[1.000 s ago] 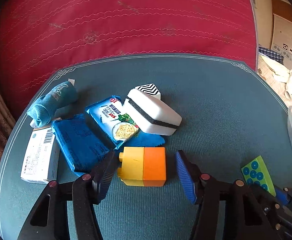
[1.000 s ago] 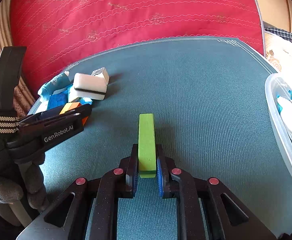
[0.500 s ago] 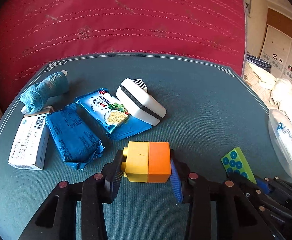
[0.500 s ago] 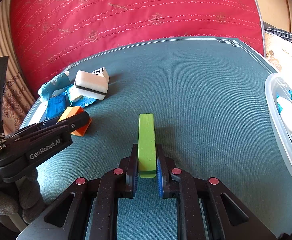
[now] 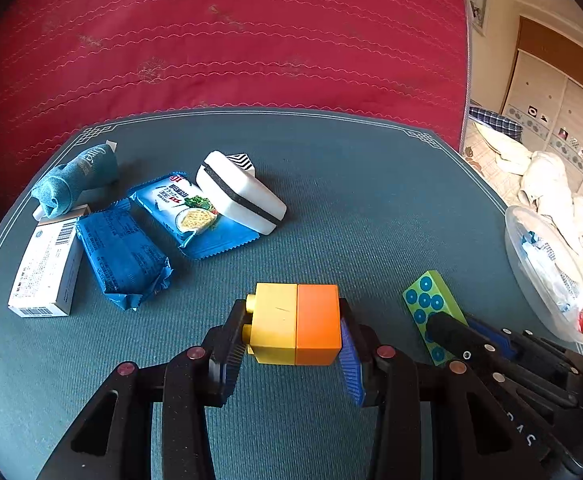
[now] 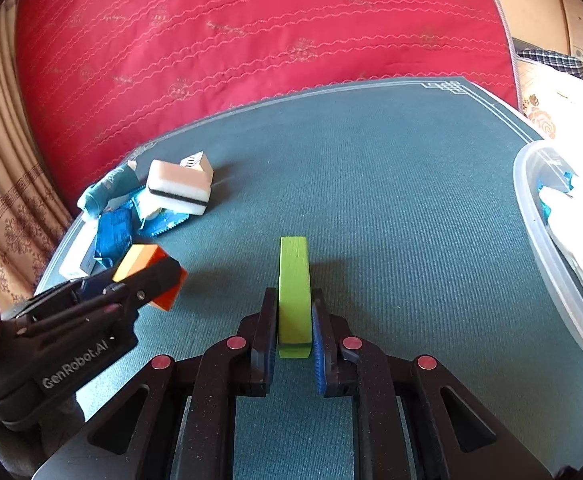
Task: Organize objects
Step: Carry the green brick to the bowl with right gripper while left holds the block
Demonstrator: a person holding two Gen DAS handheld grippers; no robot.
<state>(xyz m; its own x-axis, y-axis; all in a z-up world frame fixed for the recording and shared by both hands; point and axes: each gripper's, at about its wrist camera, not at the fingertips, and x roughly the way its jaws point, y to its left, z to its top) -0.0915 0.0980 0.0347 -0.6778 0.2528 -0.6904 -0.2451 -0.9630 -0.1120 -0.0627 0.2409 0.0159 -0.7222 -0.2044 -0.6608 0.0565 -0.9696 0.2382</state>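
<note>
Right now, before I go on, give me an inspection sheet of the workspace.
Surface: teal mat, mostly bare in the middle.
Job's things: yellow-orange block in the left gripper; green block in the right gripper.
Clutter: at the left edge, rolled cloth, white box, dark blue packet, cracker packet with a sponge resting on it; clear tub at the right edge, contents unclear.
Grippers: both shut on their blocks.
Cables: nothing seen.
Surroundings: red quilted bedding behind the mat; cupboards and white laundry to the right.
</note>
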